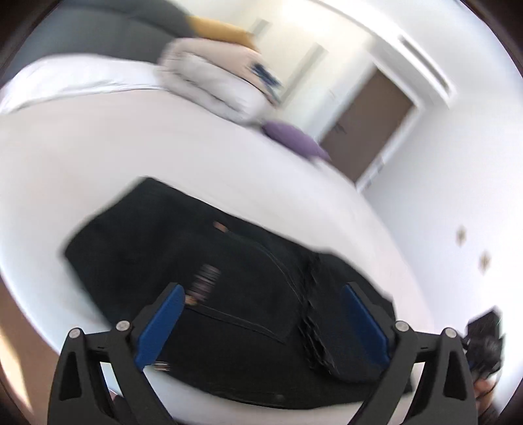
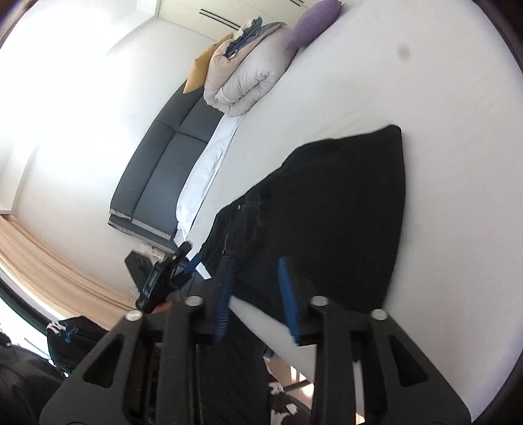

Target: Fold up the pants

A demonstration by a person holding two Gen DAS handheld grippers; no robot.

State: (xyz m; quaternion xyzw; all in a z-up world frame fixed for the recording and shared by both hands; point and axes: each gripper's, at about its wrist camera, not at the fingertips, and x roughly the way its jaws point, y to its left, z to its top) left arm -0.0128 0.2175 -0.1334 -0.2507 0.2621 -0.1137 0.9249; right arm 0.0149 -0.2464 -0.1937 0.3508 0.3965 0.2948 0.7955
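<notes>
Folding step: I judge the black pants already doubled over into a compact block on the white bed, with both tools let go of the cloth; smoothing or one more fold looks next.
Doing it well: I would take the far edge with both tools at matching corners, lift low, and lay it toward me so the edges line up and no crease gets trapped.
Left gripper: jaws spread wide, nothing between the blue pads; the pants lie just ahead and beneath it, and I cannot tell whether the tips brush the fabric.
Right gripper: jaws partly apart, empty; the pants' near edge sits just past its tips, stretching away to the right.
Pants location: near edge of the bed, well apart from the rolled duvet and purple cushion far ahead.
</notes>
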